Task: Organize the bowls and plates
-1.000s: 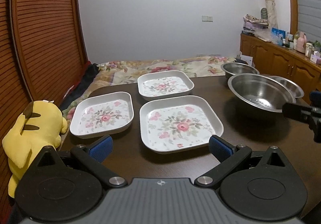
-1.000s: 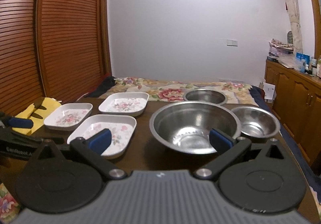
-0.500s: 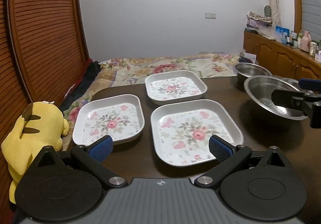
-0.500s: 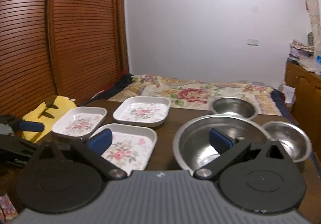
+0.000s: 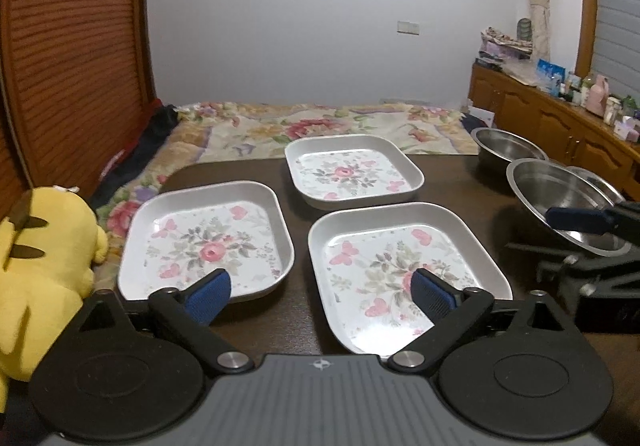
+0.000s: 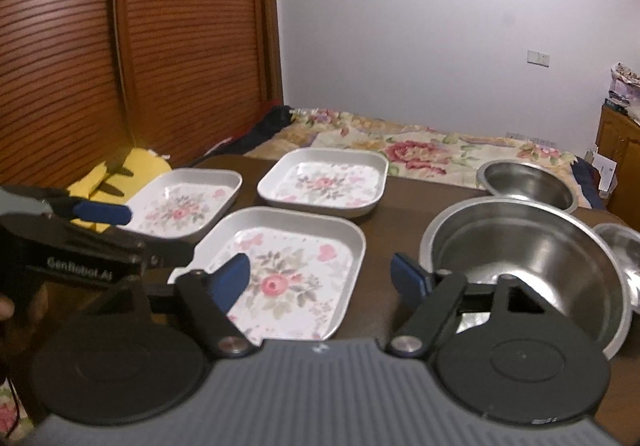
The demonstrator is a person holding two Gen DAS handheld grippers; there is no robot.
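The left gripper body carries blurred white lettering, seemingly "GenRobot AI".

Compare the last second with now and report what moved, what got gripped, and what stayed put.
Both grippers advanced over the table: the left gripper toward the near plates, the right gripper leftward, between the nearest floral plate and the large steel bowl. Nothing was gripped; both remain open. Plates and bowls kept their places.
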